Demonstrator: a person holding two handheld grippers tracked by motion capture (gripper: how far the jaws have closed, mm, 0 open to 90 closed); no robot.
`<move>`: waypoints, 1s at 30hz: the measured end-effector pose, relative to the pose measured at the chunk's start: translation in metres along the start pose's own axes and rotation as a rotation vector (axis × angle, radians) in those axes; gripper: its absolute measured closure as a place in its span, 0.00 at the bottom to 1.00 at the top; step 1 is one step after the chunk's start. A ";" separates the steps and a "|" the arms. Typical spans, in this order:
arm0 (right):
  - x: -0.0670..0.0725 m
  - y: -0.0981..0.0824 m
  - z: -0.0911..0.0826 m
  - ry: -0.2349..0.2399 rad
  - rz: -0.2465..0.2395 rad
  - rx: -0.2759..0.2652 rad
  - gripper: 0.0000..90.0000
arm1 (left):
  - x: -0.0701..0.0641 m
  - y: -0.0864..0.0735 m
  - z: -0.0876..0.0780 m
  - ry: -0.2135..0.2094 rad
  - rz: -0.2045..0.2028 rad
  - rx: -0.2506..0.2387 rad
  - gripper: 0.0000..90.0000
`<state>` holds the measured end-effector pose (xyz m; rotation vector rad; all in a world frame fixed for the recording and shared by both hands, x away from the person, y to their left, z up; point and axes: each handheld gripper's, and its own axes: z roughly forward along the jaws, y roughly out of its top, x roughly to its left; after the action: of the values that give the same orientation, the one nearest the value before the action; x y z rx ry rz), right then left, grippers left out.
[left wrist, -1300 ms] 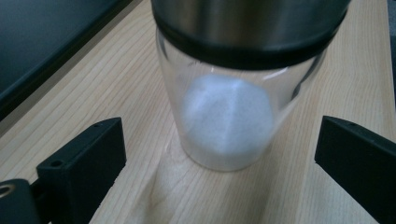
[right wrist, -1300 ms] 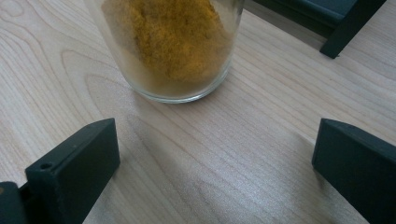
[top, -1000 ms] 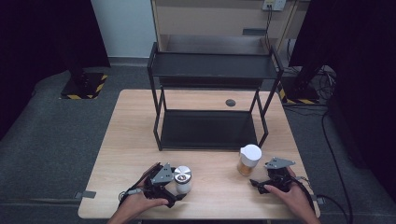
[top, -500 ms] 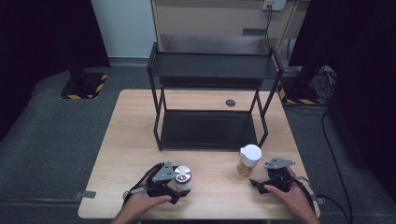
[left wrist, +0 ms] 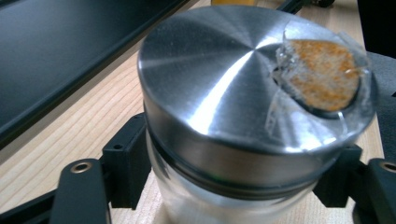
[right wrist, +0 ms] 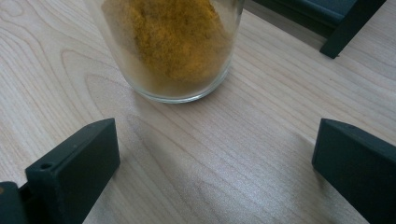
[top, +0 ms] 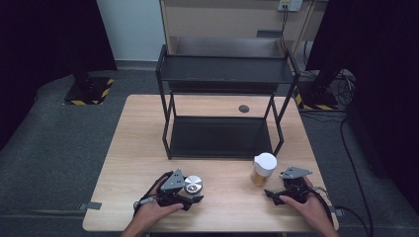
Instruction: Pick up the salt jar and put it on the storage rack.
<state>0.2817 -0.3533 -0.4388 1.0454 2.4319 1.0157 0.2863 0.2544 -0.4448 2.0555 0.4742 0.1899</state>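
A glass jar with a brushed silver lid [top: 192, 185] [left wrist: 233, 93] stands on the table's near left. My left gripper [top: 190, 194] [left wrist: 233, 191] has just been closing on it, and its pads [left wrist: 123, 158] now press the glass from both sides just under the lid. Clear tape and an orange patch sit on the lid. A glass jar of yellow powder [top: 262, 170] [right wrist: 177, 46] with a white lid stands at the near right. My right gripper [top: 274, 190] [right wrist: 215, 172] rests open on the table just short of it, with bare wood between its jaws.
A black two-tier metal rack [top: 222, 74] stands on the far half of the wooden table [top: 143, 143], its lower shelf just beyond both jars. A small dark disc [top: 243, 108] lies behind the rack. Dark floor and cables surround the table.
The left gripper's jaws have come together around the silver-lidded jar, which stayed in place. The right hand and the powder jar have not moved.
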 end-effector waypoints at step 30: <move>0.000 0.000 0.000 0.000 0.000 0.000 0.02 | -0.001 0.013 -0.001 -0.052 0.080 -0.009 0.33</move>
<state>0.2818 -0.3533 -0.4388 1.0453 2.4323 1.0160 0.2884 0.2488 -0.4333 2.0666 0.3581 0.1853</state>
